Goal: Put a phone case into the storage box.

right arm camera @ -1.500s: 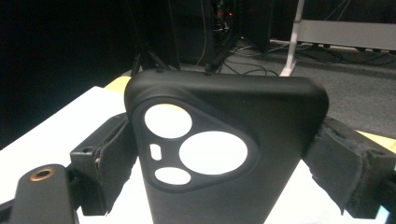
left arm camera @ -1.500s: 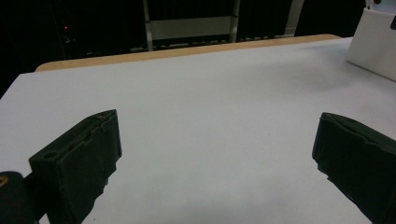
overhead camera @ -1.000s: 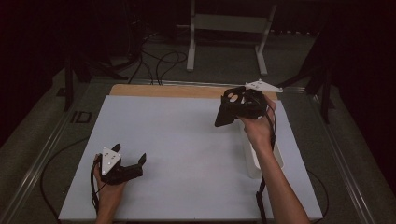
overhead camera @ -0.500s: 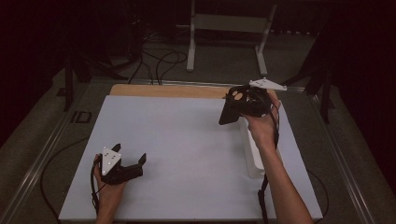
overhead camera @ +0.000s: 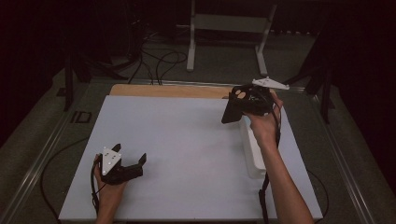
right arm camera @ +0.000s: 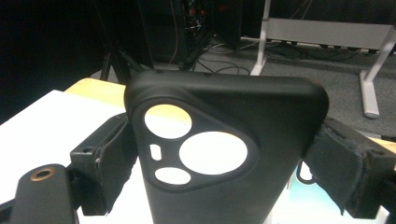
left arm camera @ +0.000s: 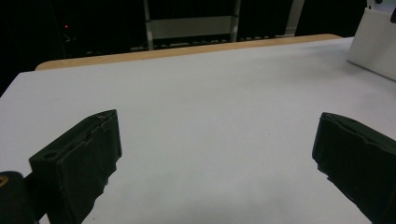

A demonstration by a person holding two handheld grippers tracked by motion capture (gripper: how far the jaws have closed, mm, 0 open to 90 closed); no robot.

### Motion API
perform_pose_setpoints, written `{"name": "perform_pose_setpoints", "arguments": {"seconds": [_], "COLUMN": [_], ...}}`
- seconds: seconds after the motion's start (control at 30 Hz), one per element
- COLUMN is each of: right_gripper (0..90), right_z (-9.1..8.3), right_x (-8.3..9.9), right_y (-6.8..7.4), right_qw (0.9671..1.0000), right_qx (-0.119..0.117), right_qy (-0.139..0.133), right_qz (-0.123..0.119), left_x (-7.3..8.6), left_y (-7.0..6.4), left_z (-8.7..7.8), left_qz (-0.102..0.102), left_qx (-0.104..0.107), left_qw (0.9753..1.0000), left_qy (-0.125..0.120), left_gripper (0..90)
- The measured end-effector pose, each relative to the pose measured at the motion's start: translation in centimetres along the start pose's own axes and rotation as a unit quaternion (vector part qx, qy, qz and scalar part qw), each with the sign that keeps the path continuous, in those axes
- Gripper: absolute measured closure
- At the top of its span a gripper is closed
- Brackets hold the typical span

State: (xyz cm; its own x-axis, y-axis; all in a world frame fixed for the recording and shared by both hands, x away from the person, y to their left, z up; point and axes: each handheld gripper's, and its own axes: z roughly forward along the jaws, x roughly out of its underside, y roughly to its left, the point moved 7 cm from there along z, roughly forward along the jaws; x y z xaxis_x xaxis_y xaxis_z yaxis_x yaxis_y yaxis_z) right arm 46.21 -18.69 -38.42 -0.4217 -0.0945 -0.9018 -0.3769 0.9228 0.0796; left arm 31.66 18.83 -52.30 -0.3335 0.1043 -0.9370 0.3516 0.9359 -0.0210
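Note:
A black phone case (right arm camera: pixel 224 154) with a triangular camera cutout and several round holes is clamped between my right gripper's (right arm camera: pixel 219 168) two jaws. In the high view that right gripper (overhead camera: pixel 243 105) holds the phone case (overhead camera: pixel 232 110) in the air above the far right of the white table (overhead camera: pixel 187 140), over the end of a white box (overhead camera: pixel 252 149). My left gripper (overhead camera: pixel 133 161) rests low at the near left of the table, its jaws wide apart with bare white surface between them. The left gripper (left arm camera: pixel 219 154) shows the same wide gap in its own view.
The long white box (left arm camera: pixel 373 42) lies along the table's right side. A wooden strip (overhead camera: pixel 168 90) runs along the far edge. Behind the table a metal stand (overhead camera: pixel 229 37) and cables (overhead camera: pixel 159 60) sit on the dark floor.
My right gripper has carried the phone case a little right and toward the far edge, above the box's end. The left gripper has stayed put.

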Motion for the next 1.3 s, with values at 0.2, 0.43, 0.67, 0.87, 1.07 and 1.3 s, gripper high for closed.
{"name": "perform_pose_setpoints", "arguments": {"seconds": [0.2,0.43,0.67,0.87,1.07,1.3], "right_gripper": [13.4,13.4,13.4,13.4,13.4,13.4], "right_z": [0.1,0.2,-0.1,-0.3,-0.8,-1.1], "right_x": [0.2,0.3,0.1,-0.1,-0.6,-0.7], "right_y": [-0.5,-1.1,-1.6,-1.8,-2.3,-3.5], "right_qw": [1.0,0.9999,0.9998,0.9998,0.9995,0.9989], "right_qx": [0.006,0.014,0.015,0.017,0.026,0.04], "right_qy": [0.004,0.004,0.0,-0.005,-0.012,-0.014], "right_qz": [0.0,0.004,0.011,0.013,0.013,0.018], "left_x": [0.0,0.0,0.0,0.0,0.0,0.0], "left_y": [0.0,0.1,0.0,0.0,0.0,0.0], "left_z": [0.0,0.0,0.0,0.0,0.0,0.0], "left_qz": [0.0,0.0,0.0,0.0,0.0,0.0], "left_qx": [-0.001,-0.001,-0.001,-0.002,-0.001,-0.001], "left_qw": [1.0,1.0,1.0,1.0,1.0,1.0], "left_qy": [0.0,0.0,0.0,0.0,0.0,0.001], "left_gripper": [1.6,1.6,1.6,1.6,1.6,1.6]}}
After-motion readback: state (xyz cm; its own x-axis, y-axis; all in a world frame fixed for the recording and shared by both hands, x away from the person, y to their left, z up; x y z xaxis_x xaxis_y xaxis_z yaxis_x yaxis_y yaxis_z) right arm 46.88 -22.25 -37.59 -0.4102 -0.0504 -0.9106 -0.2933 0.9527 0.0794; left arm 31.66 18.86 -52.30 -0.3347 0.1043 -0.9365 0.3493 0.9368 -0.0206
